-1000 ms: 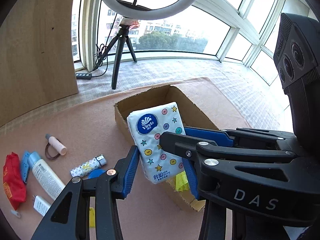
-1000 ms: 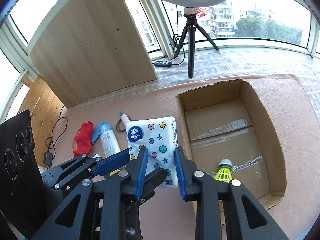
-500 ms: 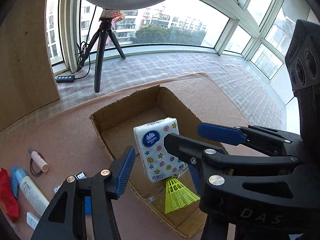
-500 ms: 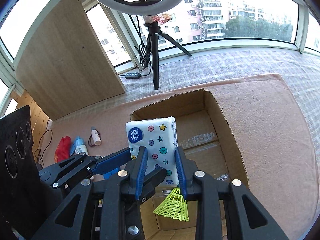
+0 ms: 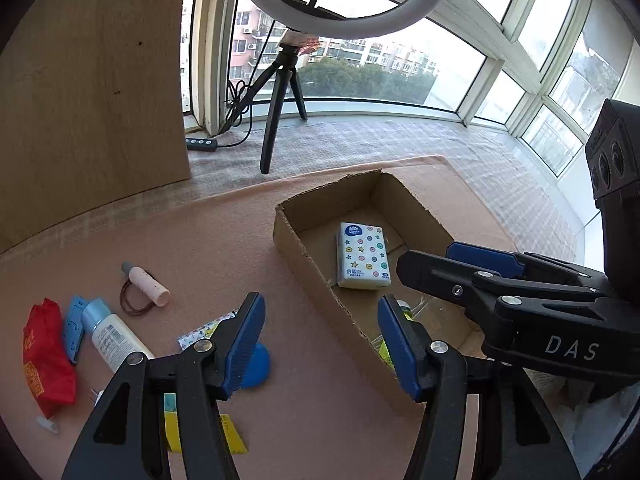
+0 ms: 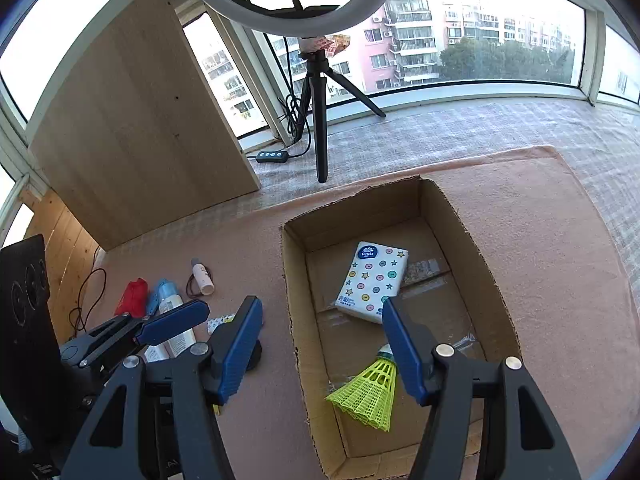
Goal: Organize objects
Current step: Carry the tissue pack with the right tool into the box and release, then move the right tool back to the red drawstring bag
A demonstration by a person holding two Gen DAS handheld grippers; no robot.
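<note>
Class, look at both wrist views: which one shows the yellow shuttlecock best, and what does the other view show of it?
The right wrist view. There the yellow shuttlecock lies in the cardboard box with its whole skirt visible, only its cork tip partly behind a blue finger. In the left wrist view only a sliver shows beside a finger.

A white ring light (image 6: 292,0) on a black tripod (image 6: 318,120) stands at twelve o'clock before the curved windows (image 6: 480,40), a black power strip (image 6: 272,156) lies by its legs, and a light wooden panel (image 6: 140,128) leans at ten o'clock.
</note>
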